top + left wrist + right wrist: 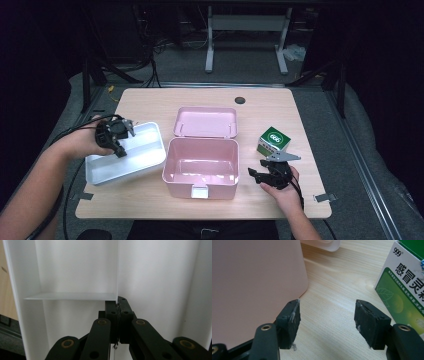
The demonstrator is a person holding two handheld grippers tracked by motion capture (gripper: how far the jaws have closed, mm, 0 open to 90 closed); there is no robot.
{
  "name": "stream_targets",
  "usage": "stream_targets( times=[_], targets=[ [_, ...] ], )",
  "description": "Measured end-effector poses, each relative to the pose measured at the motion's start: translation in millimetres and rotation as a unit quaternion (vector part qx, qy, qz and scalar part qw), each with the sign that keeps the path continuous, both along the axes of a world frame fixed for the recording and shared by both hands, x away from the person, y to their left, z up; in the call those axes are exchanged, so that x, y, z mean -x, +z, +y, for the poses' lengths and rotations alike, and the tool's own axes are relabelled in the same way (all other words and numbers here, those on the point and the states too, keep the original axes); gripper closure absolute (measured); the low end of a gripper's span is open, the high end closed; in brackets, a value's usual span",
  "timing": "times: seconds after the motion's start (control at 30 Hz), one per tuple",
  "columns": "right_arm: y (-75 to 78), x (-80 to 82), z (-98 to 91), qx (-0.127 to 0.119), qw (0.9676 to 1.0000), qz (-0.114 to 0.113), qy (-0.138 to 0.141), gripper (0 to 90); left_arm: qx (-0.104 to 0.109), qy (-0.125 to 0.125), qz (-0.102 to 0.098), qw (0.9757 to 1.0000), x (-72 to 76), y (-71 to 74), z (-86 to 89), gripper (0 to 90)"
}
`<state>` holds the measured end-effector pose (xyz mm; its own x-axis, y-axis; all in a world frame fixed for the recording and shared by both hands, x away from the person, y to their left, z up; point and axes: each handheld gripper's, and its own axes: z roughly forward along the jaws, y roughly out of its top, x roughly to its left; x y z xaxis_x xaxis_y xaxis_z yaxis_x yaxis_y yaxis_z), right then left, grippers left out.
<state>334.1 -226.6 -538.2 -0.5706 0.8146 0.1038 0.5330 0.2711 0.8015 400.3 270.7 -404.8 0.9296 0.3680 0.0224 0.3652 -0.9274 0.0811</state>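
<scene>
Pinching the divider (75, 296) of the white tray (145, 162), the left gripper (121, 151) could tip it if lifted unevenly — the right gripper (327, 322) is held open, empty.

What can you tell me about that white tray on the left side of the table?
The white tray is a shallow rectangular insert, smooth and plastic-looking, with thin inner dividers splitting it into compartments that look empty. It sits slightly askew on the wooden table, just left of the open pink box. The left gripper has its jaws shut on one of the thin dividers, gripping it from above.
</scene>
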Motion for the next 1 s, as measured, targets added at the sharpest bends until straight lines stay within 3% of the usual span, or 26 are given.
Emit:
stream_targets(
  times=[0.17, 0.4, 0.53, 0.6, 0.67, 0.73, 0.77, 0.8, 0.9, 0.93, 1.0],
  targets=[
    [0.1, 0.6, 1.1, 0.003, 1.0, 0.0, 0.001, 37.1, -0.007, 0.015, 0.014, 0.9998, 1.7, -29.3, 13.0, 89.3],
    [1.1, -0.7, 2.2, 0.002, 1.0, 0.0, 0.004, 37.0, -0.009, 0.029, 0.042, 0.9987, -2.3, -81.7, 13.2, 89.3],
    [0.7, -1.3, 3.7, 0.002, 1.0, -0.001, 0.005, 36.9, -0.013, 0.038, 0.05, 0.998, -3.0, -101.2, 13.2, 89.0],
    [0.8, -1.7, 3.1, 0.0, 1.0, 0.002, 0.005, 36.7, -0.015, 0.047, 0.041, 0.9979, -1.6, -104.3, 13.8, 82.7],
    [1.0, -2.3, 2.2, -0.001, 1.0, 0.005, 0.004, 36.2, 0.003, 0.058, 0.015, 0.9982, 2.3, -103.3, 17.9, 70.4],
    [1.5, -2.2, 2.1, -0.001, 1.0, 0.005, 0.001, 36.1, 0.025, 0.071, -0.015, 0.997, 7.9, -99.2, 24.0, 65.1],
    [1.8, -2.4, 2.0, -0.001, 1.0, 0.003, 0.003, 35.9, 0.043, 0.081, -0.026, 0.9954, 10.5, -97.8, 26.9, 61.3],
    [2.2, -2.2, 2.0, 0.0, 1.0, 0.003, 0.002, 35.5, 0.068, 0.092, -0.047, 0.9924, 15.5, -94.8, 31.8, 56.4],
    [3.7, -1.8, 1.4, 0.005, 1.0, 0.001, 0.0, 33.8, 0.125, 0.121, -0.085, 0.9811, 27.8, -90.9, 40.8, 49.7],
    [4.7, -1.8, 0.9, 0.008, 1.0, 0.002, 0.001, 32.9, 0.144, 0.134, -0.103, 0.9751, 32.1, -89.7, 43.6, 49.7],
    [5.8, -1.8, 1.1, 0.012, 0.9999, 0.001, 0.001, 31.2, 0.192, 0.161, -0.128, 0.9596, 40.8, -88.9, 48.7, 47.5]
  ],
)
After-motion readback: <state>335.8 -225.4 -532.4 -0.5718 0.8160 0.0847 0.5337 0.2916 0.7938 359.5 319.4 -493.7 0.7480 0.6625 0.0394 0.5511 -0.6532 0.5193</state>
